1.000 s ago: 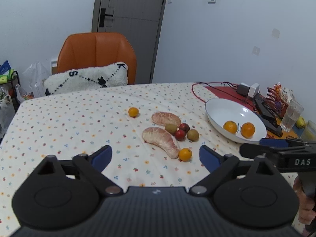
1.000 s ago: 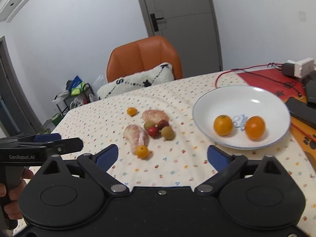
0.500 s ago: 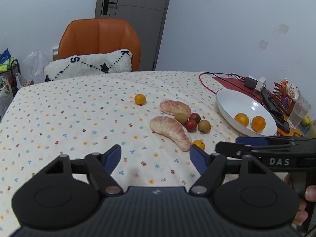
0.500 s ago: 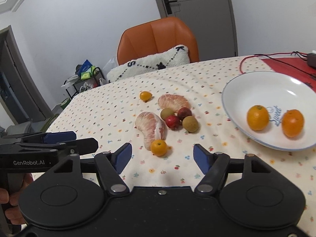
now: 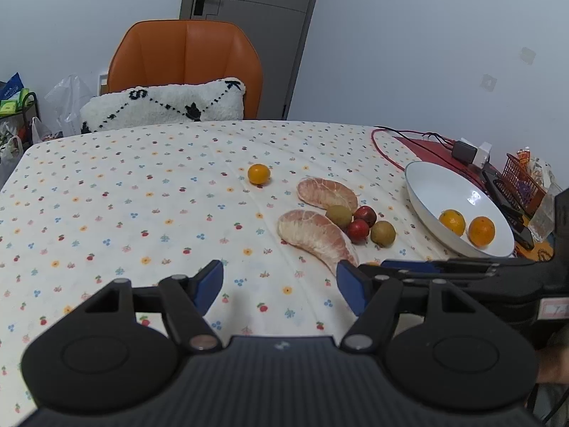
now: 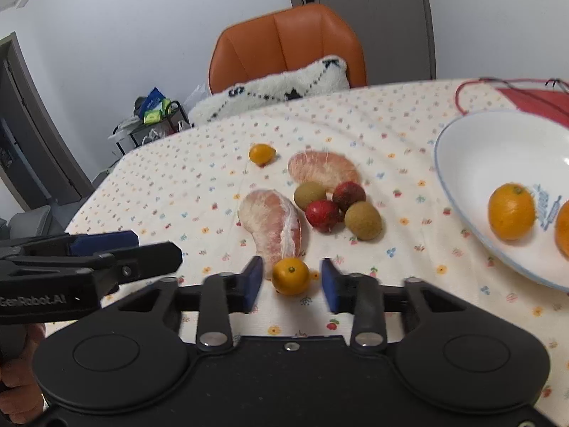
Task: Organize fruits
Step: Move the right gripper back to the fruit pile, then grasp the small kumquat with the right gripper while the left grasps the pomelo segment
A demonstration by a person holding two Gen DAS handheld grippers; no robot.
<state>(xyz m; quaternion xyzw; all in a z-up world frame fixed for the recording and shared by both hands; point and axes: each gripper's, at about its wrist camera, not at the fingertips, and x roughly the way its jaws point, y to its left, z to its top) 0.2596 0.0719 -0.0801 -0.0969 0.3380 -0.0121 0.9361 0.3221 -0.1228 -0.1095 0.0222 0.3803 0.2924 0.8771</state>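
On the flowered tablecloth lie two peeled pomelo pieces (image 5: pixel 316 238), two brown-green fruits (image 5: pixel 383 232), two red fruits (image 5: pixel 358 230) and a small orange (image 5: pixel 259 173) set apart. A second small orange (image 6: pixel 290 275) sits between the blue pads of my right gripper (image 6: pixel 291 283). Its jaws are closing around the fruit, with a thin gap left on each side. My left gripper (image 5: pixel 281 277) hovers over bare cloth to the left of the pomelo, jaws closing with nothing between them. The white bowl (image 5: pixel 426 185) at the right holds two oranges (image 5: pixel 451 221).
An orange chair (image 5: pixel 185 67) with a white cushion (image 5: pixel 163 106) stands behind the table. Red cables, a charger (image 5: pixel 466 151), a basket and a glass crowd the right edge past the bowl. Bags and a rack sit on the floor at the left.
Both grippers came forward and lower toward the fruit while their jaws narrowed. The right one now has the near small orange between its pads; the left still has nothing between its jaws.
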